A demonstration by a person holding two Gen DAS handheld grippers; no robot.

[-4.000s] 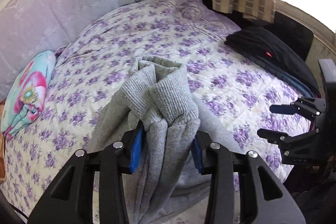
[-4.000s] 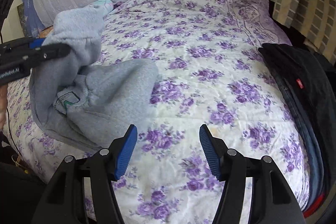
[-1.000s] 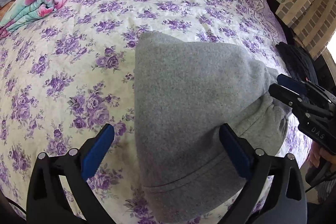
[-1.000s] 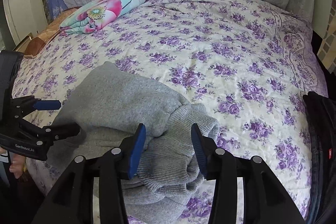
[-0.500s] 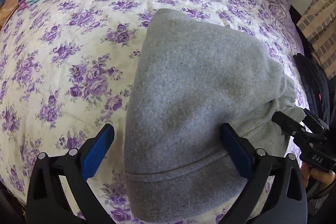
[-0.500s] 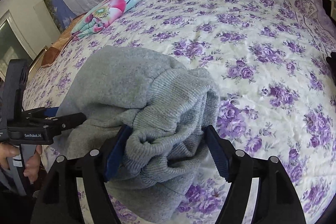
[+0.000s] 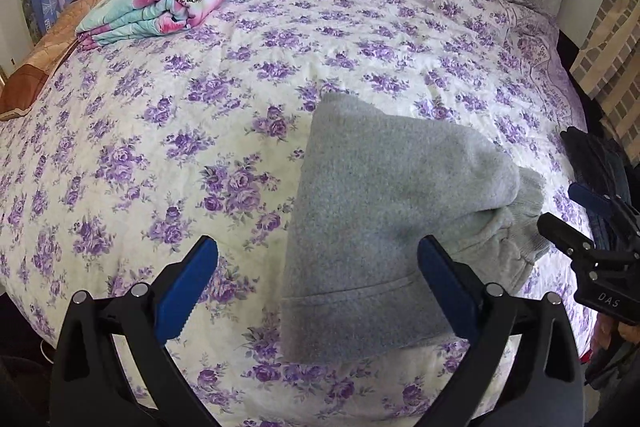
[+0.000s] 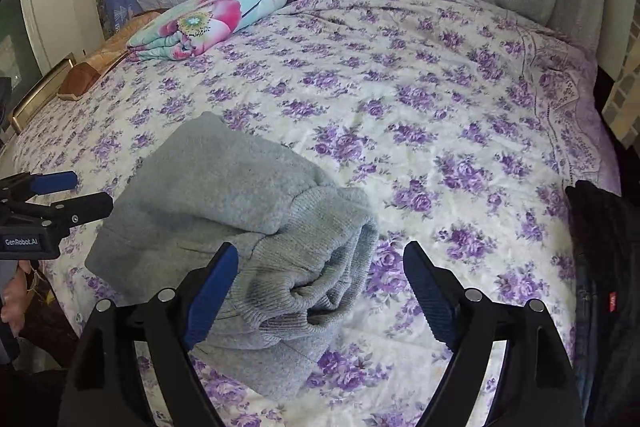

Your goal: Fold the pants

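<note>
Though bulky, pants (image 8: 224, 211) — soft, limp fleece; grasp ribbed cuff; left gripper (image 7: 318, 277), right gripper (image 8: 320, 289) — both agape, right just widened, empty.

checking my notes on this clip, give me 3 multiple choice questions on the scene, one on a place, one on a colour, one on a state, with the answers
1. Where does the folded floral blanket lie?
A. at the far left of the bed, near the headboard
B. on top of the grey pants
C. on the floor

2. What colour are the flowers printed on the bedspread?
A. red
B. purple
C. orange

3. How does the right gripper stand?
A. shut on the pants
B. shut on nothing
C. open, pads clear of the cloth

Answers:
1 A: it sits by the bed's far left corner, well away from the grey pants.
2 B: purple blooms on a cream ground.
3 C: its jaws have just been opening; the bundle lies on the bed between them, unpinched.
</note>
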